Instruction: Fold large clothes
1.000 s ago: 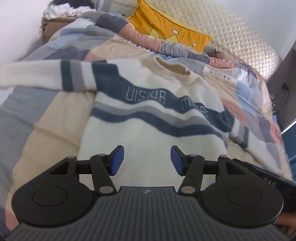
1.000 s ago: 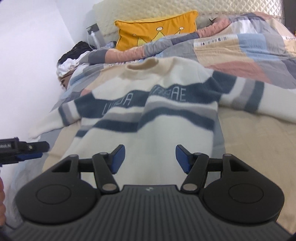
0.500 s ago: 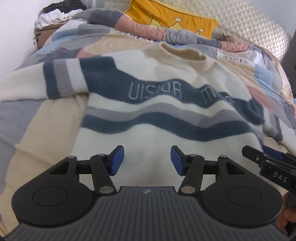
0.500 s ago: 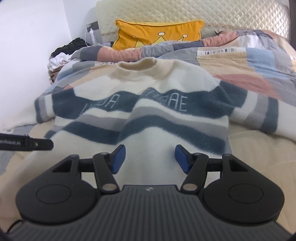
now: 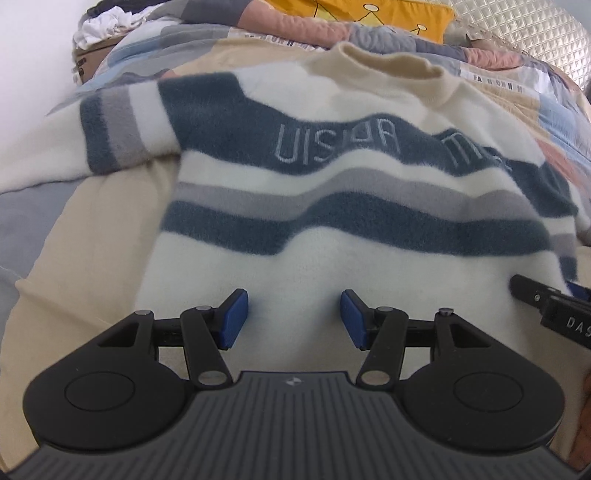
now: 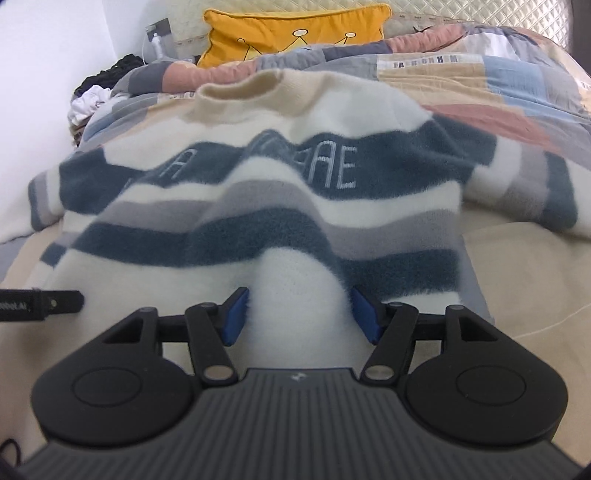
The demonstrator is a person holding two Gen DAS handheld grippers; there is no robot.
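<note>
A white fleece sweater (image 5: 332, 236) with dark blue and grey stripes lies front-up on the bed, sleeves spread to both sides, collar at the far end. It also fills the right wrist view (image 6: 258, 206). My left gripper (image 5: 291, 317) is open, low over the sweater's white lower part near the hem. My right gripper (image 6: 299, 314) is open, with a raised hump of the white hem fabric between its fingers. Each gripper's tip shows at the edge of the other's view.
A patchwork quilt (image 6: 480, 74) covers the bed. A yellow crown-print pillow (image 6: 295, 33) leans on the quilted headboard (image 5: 517, 29). A pile of clothes (image 6: 96, 92) sits at the far left by the white wall.
Both grippers have moved forward and down toward the sweater's hem, staying open. The sweater now looms larger, and fabric bulges between the right fingers.
</note>
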